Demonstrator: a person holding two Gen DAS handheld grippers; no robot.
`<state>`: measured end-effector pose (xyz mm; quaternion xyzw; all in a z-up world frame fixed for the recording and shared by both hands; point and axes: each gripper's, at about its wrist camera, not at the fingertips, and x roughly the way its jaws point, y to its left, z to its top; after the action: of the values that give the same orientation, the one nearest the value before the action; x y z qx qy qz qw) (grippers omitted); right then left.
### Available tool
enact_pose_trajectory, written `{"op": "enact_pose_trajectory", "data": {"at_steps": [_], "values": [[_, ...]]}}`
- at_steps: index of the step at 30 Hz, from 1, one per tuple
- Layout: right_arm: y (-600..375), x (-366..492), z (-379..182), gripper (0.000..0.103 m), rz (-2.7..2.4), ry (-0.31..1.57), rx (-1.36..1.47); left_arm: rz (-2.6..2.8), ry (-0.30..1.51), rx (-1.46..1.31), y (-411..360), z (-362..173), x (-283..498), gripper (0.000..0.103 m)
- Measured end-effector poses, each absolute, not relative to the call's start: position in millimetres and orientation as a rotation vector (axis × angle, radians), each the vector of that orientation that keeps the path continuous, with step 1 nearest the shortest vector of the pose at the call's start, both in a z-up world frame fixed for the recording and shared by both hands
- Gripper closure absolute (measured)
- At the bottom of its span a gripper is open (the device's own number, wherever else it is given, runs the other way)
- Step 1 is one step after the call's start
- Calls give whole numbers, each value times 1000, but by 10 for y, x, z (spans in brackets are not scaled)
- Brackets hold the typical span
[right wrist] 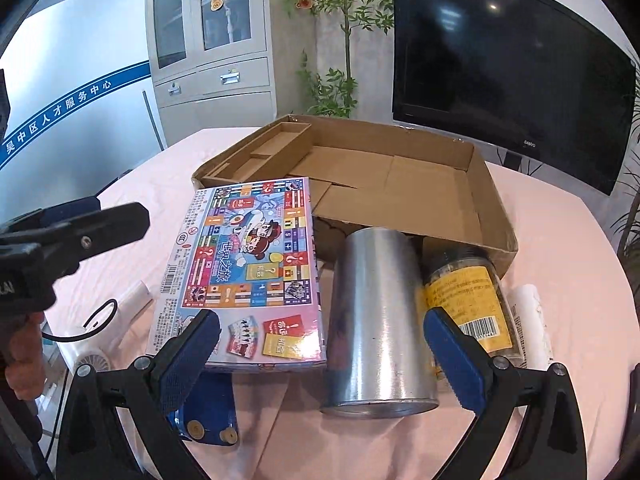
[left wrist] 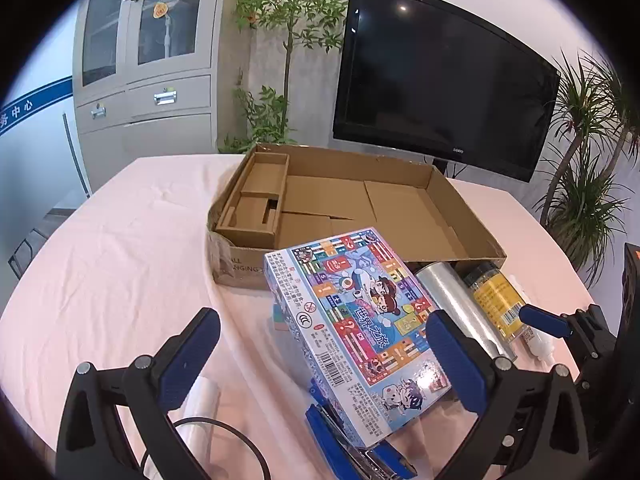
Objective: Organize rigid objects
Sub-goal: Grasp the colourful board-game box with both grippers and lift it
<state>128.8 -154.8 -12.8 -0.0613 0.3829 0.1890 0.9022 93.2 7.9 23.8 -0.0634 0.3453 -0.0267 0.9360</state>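
Blue stapler (left wrist: 352, 440) nearest, under game box (left wrist: 360, 320). Left gripper (left wrist: 324, 344) and right gripper (right wrist: 322, 344) both spread wide, empty. Steel can (right wrist: 380, 320) between right fingers, cardboard tray (right wrist: 496, 216) at 12 o'clock. Step: approach; next, close on can.

On the tabletop (right wrist: 560, 232): 1 cardboard tray (right wrist: 400, 176), 1 board game box (right wrist: 248, 256), 1 metal can (right wrist: 376, 320), 1 jar (right wrist: 468, 300), 1 stapler (right wrist: 208, 412), 2 white tubes (right wrist: 530, 320).
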Motion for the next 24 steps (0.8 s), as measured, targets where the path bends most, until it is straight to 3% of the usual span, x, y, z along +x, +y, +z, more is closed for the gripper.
{"op": "enact_pose_trajectory", "data": {"at_steps": [15,24], "values": [[-1470,1275,-142,0,441,758,-167,-155,758,-288,294,95,1015,1],[-1308,1616,-300,0,673,806,-176,-257,925,-418,357,-302,1406,6]]}}
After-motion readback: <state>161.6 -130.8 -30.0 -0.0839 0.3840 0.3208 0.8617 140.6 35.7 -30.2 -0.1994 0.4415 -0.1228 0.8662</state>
